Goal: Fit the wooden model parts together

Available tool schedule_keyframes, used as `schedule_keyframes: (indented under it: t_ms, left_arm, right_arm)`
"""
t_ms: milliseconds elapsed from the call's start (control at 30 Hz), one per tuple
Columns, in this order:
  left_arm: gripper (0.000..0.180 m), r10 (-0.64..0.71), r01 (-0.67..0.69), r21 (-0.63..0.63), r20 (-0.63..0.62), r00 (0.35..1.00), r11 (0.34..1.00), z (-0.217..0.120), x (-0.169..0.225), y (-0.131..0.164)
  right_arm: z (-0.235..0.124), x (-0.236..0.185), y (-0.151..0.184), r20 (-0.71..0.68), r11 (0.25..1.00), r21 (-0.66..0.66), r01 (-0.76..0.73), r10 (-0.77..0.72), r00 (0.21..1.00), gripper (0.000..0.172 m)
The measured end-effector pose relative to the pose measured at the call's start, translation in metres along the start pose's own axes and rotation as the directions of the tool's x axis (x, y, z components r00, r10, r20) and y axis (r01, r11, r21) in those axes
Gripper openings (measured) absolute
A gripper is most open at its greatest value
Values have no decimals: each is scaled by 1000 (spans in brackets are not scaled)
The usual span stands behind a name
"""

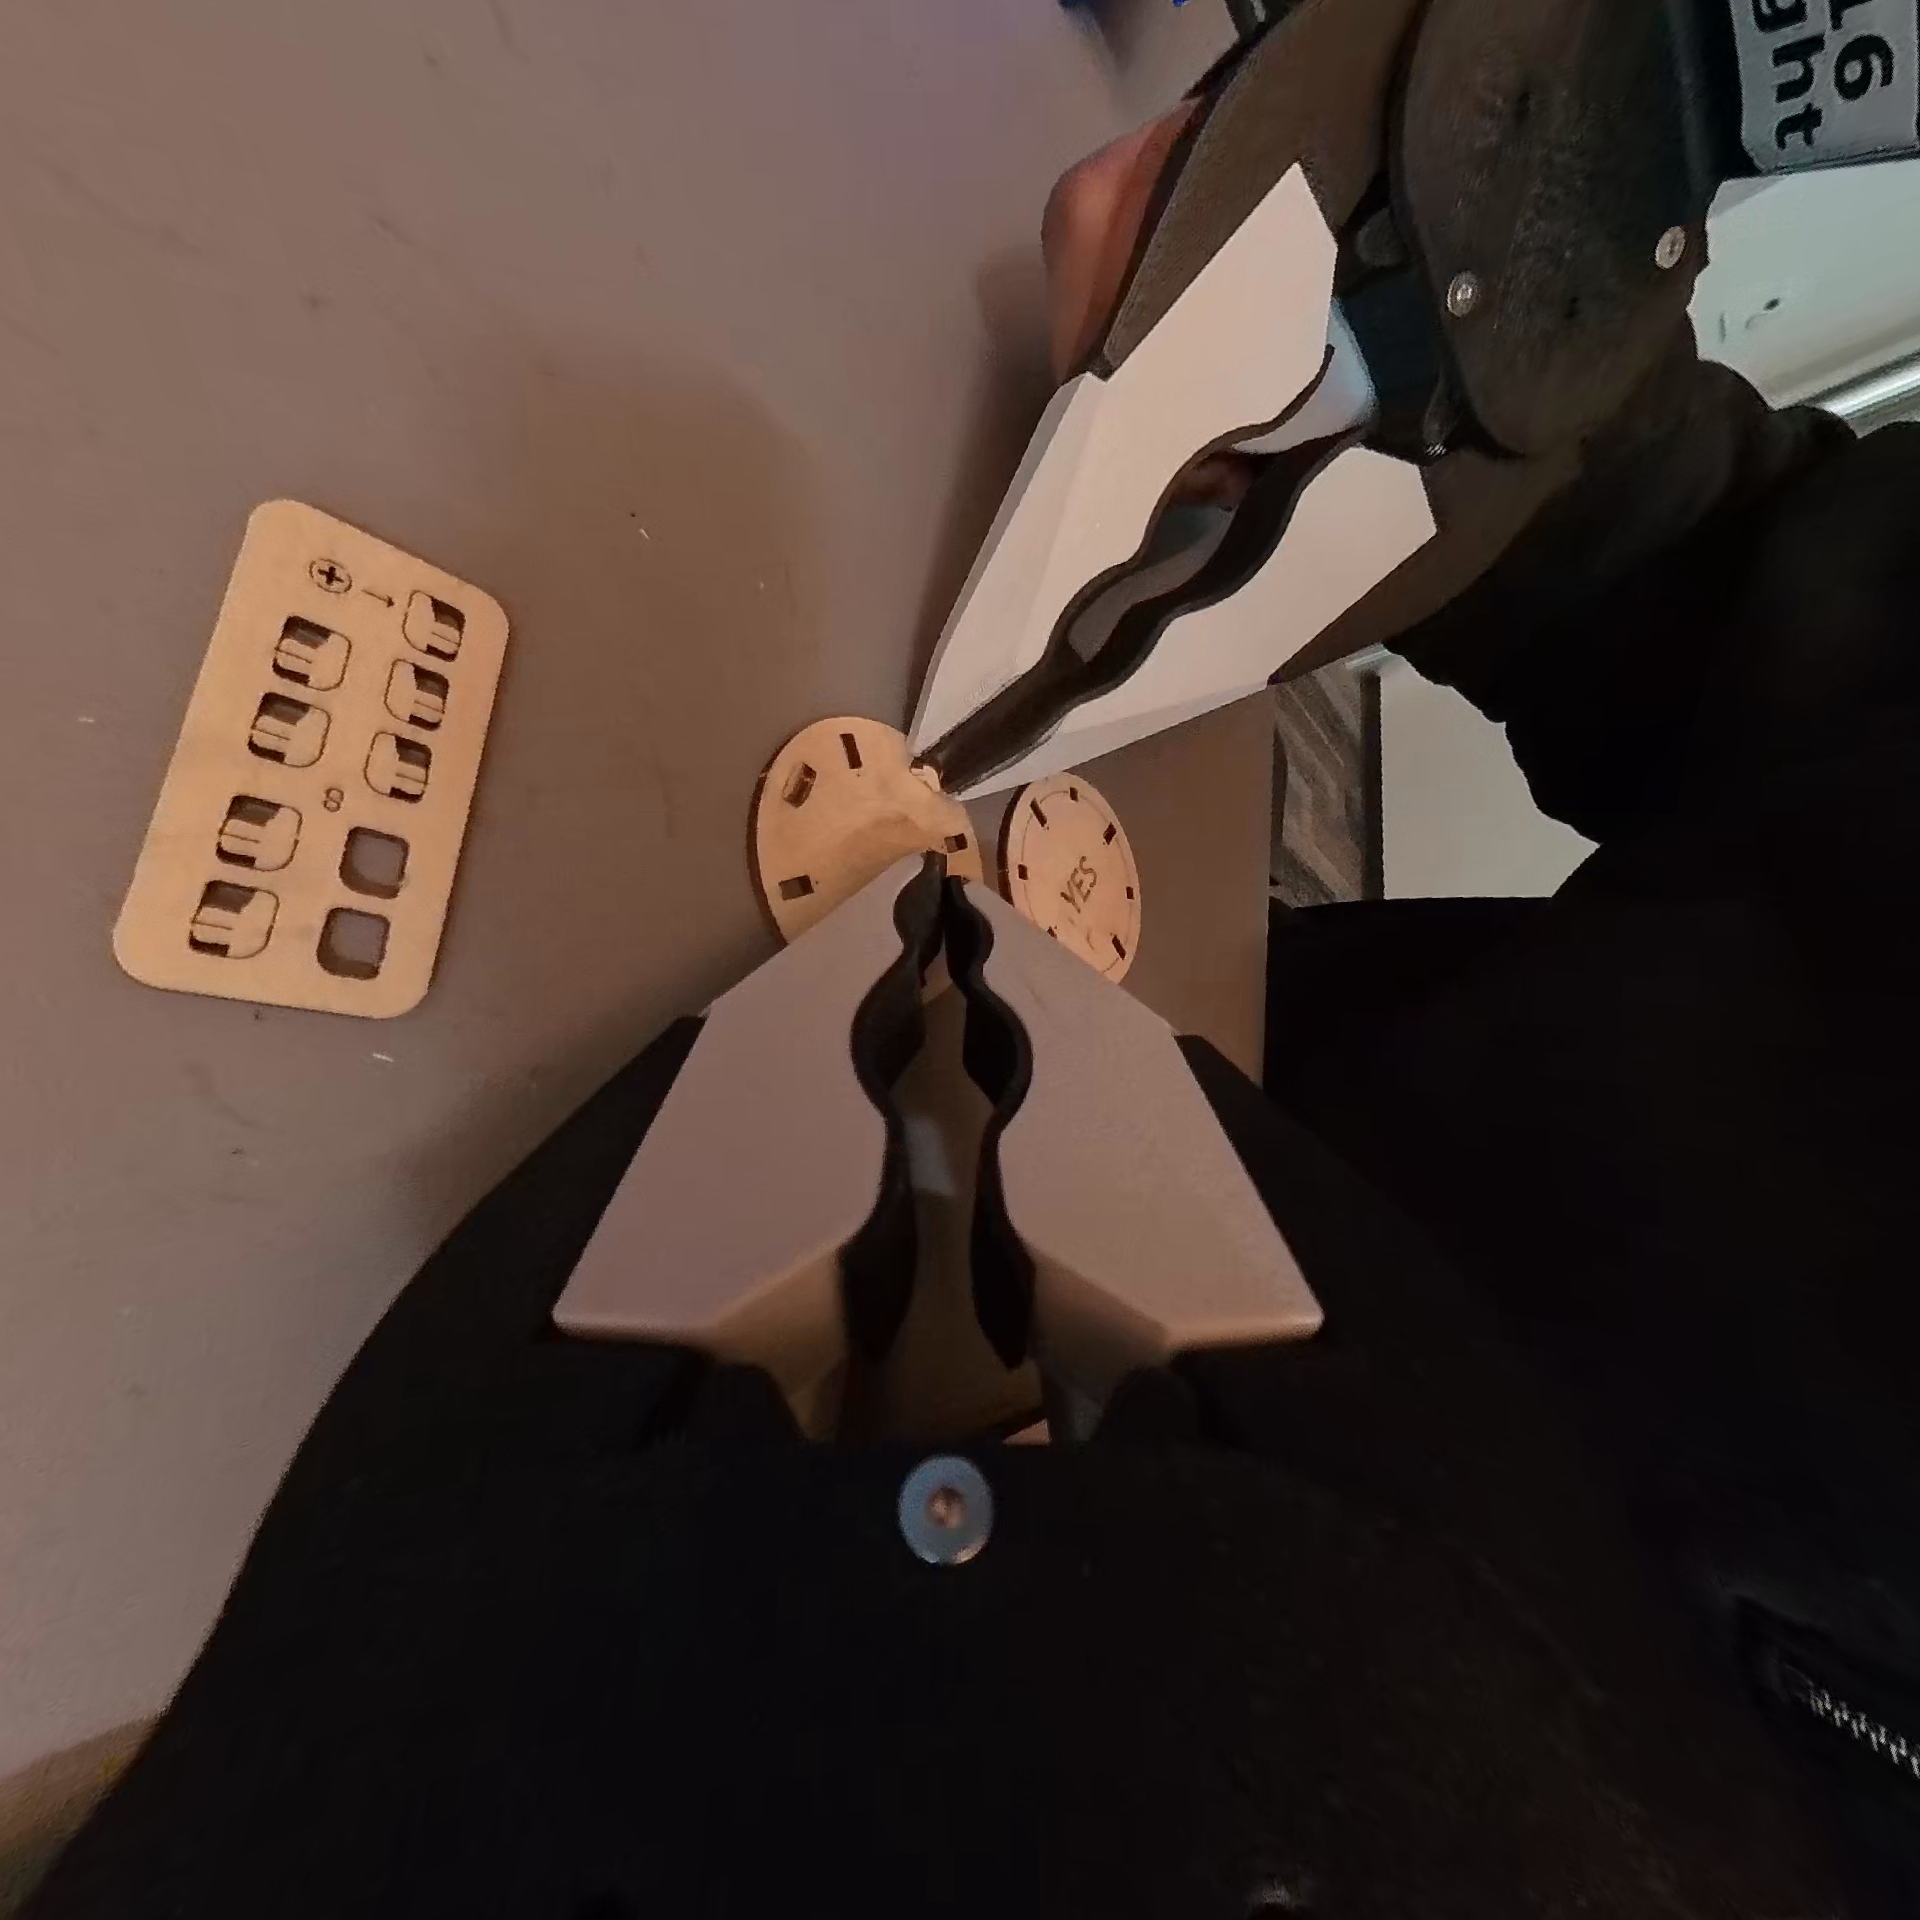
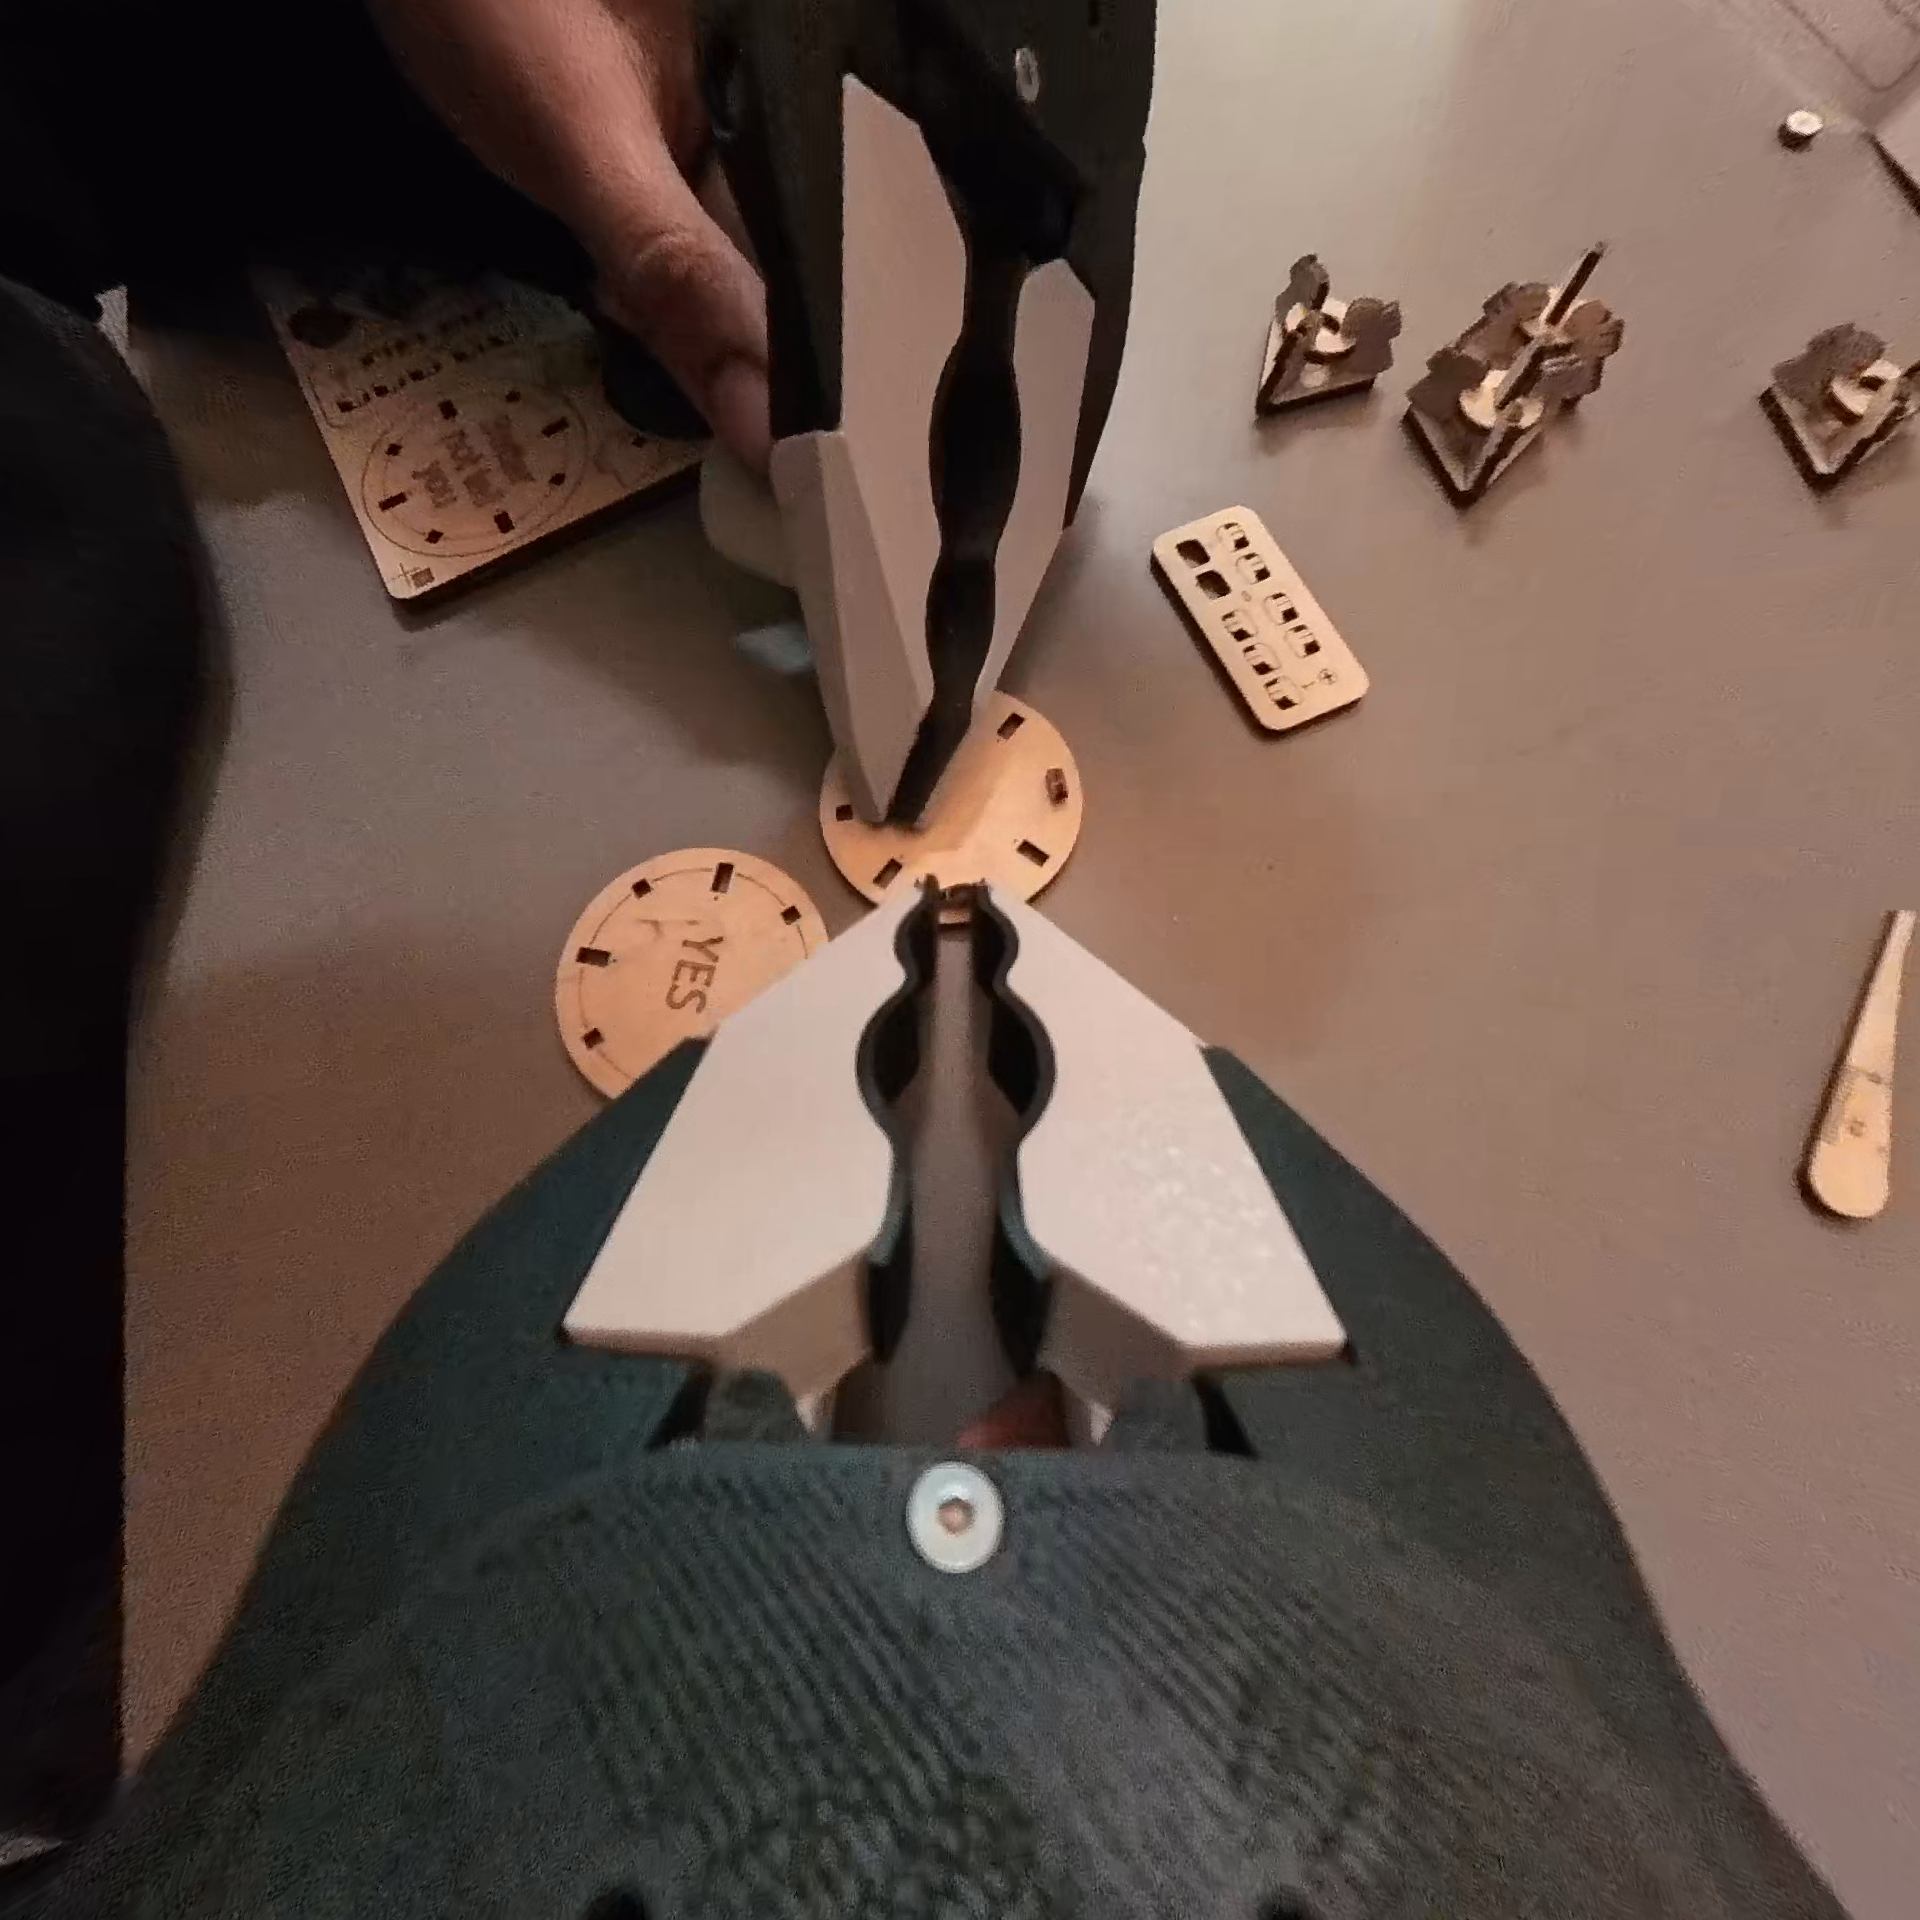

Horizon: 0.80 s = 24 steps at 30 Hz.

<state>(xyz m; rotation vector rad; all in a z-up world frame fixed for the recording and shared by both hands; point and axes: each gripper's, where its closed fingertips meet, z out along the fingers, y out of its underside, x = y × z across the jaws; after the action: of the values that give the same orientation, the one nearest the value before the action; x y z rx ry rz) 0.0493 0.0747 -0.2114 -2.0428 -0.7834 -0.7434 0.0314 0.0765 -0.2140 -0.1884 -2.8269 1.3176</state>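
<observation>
Here, the clenched left tongs were pressed onto a slotted wooden disc; a small wooden piece at its rim was pinched by the right tongs.

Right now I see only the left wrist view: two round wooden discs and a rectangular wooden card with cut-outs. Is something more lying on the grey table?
Observer: Yes, three small dark wooden assemblies stand beyond the card.
Operator: Anything else loose?
Observer: A flat pale wooden paddle-shaped piece lies alone near the right wrist view's right edge.
Operator: And behind the left tongs?
Observer: A square wooden sheet with an engraved circle, partly hidden by a hand.
</observation>
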Motion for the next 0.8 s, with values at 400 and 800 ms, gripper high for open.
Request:
schedule_keyframes:
  t_ms: [400, 800]
  left_arm:
    - [0, -5, 5, -4, 2, 1000, 1000, 0, 0, 0]
    - [0, 26, -26, -13, 18, 999, 1000, 0, 1, 1]
  right_arm:
    - [-2, -1, 0, 85, 990, -4, -138, 137, 987, 3]
    - [-6, 7, 0, 37, 980, 14, -196, 196, 980, 33]
